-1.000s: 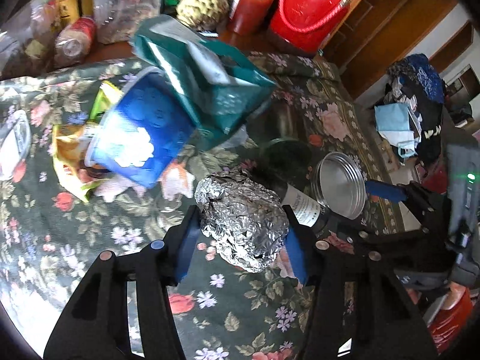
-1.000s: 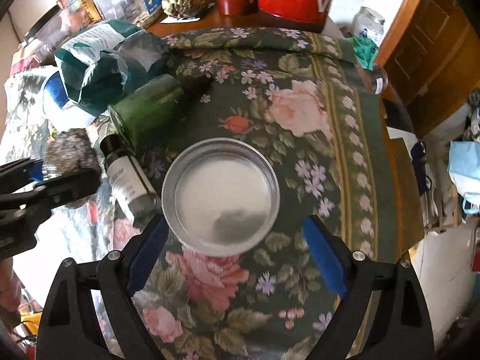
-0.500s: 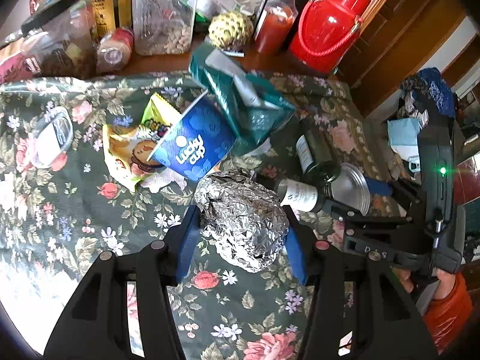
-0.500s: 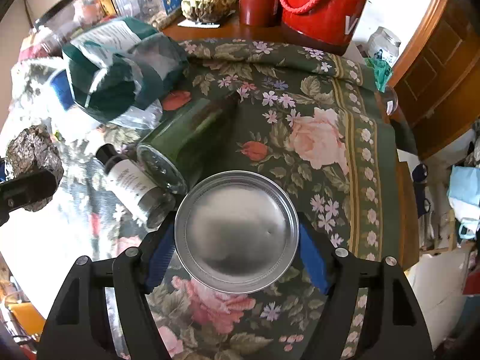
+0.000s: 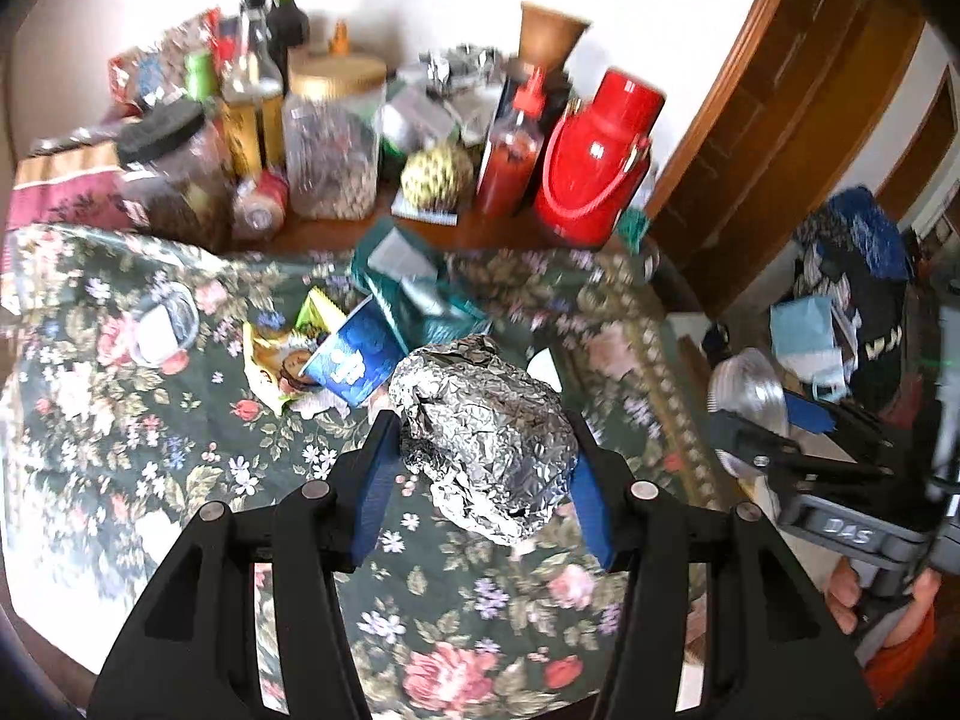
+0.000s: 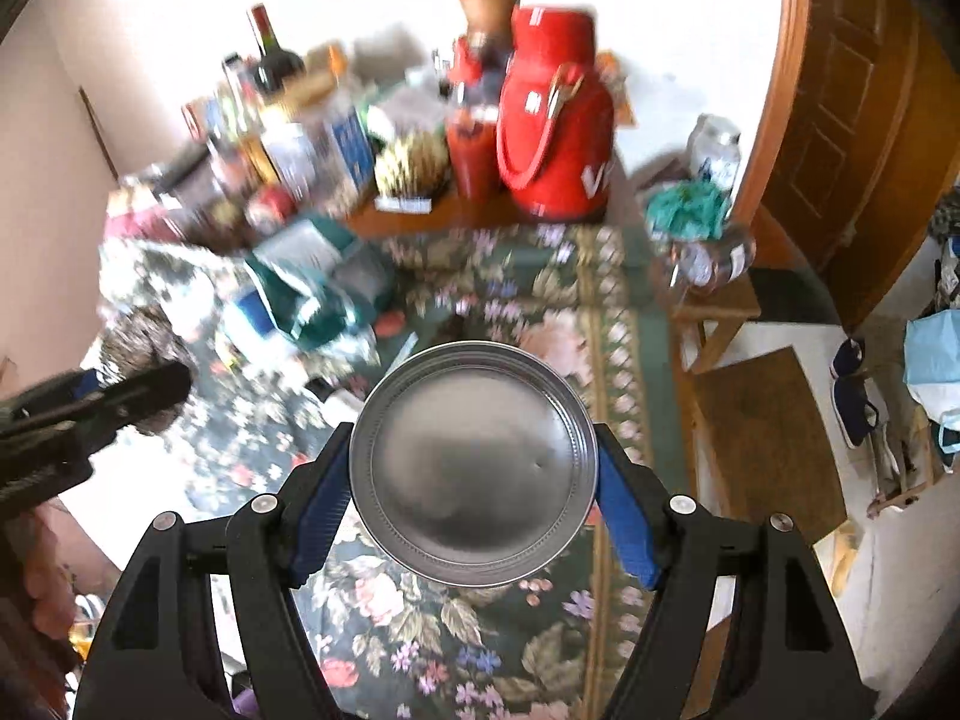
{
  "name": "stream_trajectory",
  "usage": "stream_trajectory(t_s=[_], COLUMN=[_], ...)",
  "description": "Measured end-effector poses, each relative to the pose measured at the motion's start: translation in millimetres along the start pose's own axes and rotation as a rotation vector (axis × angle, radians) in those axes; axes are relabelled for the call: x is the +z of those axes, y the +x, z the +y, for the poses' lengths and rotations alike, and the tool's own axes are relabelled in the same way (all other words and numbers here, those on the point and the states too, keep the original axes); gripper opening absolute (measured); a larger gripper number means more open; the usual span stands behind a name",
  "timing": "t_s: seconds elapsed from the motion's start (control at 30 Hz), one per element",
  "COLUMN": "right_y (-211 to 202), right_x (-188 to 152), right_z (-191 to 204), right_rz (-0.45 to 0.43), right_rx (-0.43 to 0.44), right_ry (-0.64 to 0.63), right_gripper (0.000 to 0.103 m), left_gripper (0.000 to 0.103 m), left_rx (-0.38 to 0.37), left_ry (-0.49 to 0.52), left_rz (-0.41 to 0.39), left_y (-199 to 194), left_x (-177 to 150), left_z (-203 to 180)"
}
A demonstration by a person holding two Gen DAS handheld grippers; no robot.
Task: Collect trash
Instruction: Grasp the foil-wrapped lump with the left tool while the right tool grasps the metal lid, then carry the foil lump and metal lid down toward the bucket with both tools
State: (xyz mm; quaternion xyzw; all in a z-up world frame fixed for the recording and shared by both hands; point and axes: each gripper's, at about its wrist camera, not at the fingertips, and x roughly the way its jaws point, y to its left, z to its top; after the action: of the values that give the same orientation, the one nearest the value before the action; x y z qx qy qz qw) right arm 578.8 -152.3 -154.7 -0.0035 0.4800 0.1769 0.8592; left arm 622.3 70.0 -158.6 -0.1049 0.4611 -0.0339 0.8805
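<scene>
While the floral cloth (image 5: 150, 396) spreads over the counter (image 6: 432, 219) beneath both my tools, the clutter sits along its far side: a red jug (image 5: 591, 165) with a loop handle, a sauce bottle (image 5: 510, 150) beside it, and a clear jar (image 5: 330, 138) with a gold lid. Nearer on the cloth a teal bag (image 5: 414, 294) lies against a tipped blue paper cup (image 5: 354, 357), with a yellow snack wrapper (image 5: 273, 354) just beside the cup.

My left gripper (image 5: 483, 468) has its jaws closed on a crumpled foil ball (image 5: 486, 444), raised above the cloth. My right gripper (image 6: 474, 486) has its jaws pressed against the rim of a round metal lid (image 6: 474, 462), also lifted off the cloth. In the left wrist view the lid (image 5: 747, 402) appears to the right, past the counter edge. Both views are motion-blurred, so finer labels are unreadable.
</scene>
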Motion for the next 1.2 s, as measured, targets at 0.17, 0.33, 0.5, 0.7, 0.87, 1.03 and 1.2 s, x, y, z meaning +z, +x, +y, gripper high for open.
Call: stream_trajectory(t_s=[0.17,0.33,0.5,0.7,0.87,1.03,1.2], right_y=[-53,-99,-135,-176,-202,-225,-242], right_x=[-2,-9,-20,-44,-68,-101,-144], right_z=[-6,-11,-10,2,20,42,68], right_rz=[-0.108,-0.184,-0.233,-0.301,-0.341,-0.372,-0.376], right_rx=[0.017,0.054,0.093,0.119,0.117,0.090,0.060], right_ry=[-0.038,-0.082,-0.111,-0.124,-0.110,-0.092,-0.049], right_gripper=[0.072,0.072,0.072,0.072,0.072,0.072,0.072], left_gripper=[0.053,0.053,0.053,0.053,0.053,0.053,0.053], left_rx=[0.029,0.060,0.087,0.096,0.081,0.036,0.009], left_ry=[-0.045,-0.093,-0.104,-0.091,-0.062,-0.026,0.016], left_rz=[-0.093,-0.179,-0.238,-0.306,-0.358,-0.382,-0.363], left_y=[-44,-94,-137,-186,-219,-251,-279], left_x=[-14,-38,-59,-84,-106,-141,-182], left_z=[-28,-53,-71,-81,-79,-69,-56])
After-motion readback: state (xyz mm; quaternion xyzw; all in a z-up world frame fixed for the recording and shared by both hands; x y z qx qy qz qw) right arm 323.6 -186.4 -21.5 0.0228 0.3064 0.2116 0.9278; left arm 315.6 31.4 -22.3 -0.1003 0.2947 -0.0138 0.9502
